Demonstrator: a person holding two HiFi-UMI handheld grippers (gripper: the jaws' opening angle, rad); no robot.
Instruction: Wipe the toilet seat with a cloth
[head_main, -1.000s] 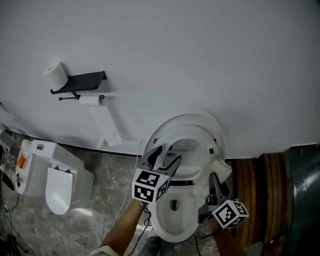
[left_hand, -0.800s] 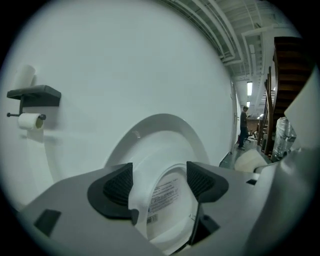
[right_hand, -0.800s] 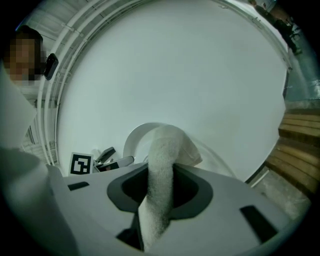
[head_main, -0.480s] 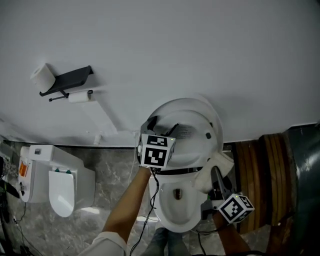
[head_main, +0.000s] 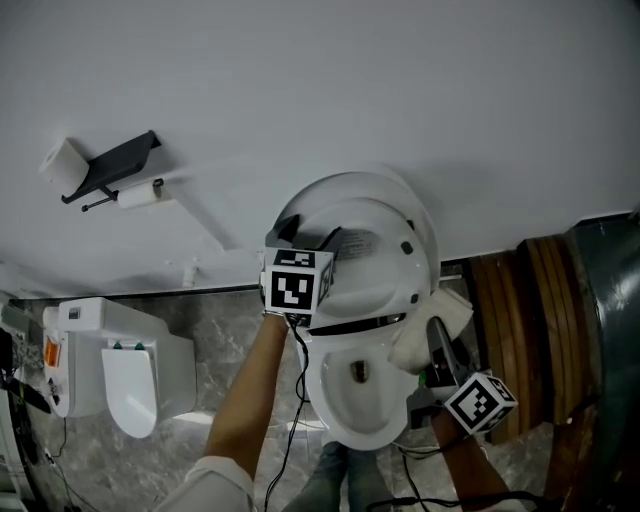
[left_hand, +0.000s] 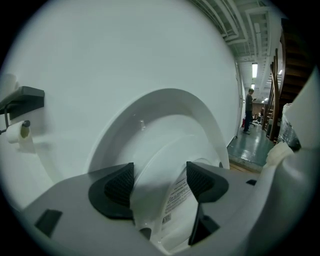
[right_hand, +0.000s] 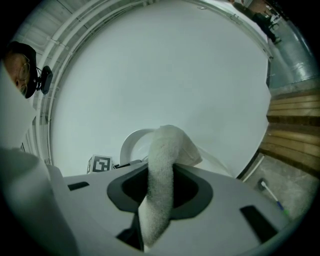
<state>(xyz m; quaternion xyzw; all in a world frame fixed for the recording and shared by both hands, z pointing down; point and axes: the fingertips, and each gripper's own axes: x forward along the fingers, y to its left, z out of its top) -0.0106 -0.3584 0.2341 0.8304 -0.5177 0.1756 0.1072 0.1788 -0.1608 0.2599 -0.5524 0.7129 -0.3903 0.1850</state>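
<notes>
Now right hand-held gripper (right_hand: 160, 187) clamps cloth (right_hand: 169, 142).

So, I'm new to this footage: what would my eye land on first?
The white oval toilet sits centre, its seat and lid tipped up against the pale wall. Right of it, the right gripper is shut on a fluffy white cloth. The left gripper has just opened its jaws, which straddle the upturned seat's edge.
</notes>
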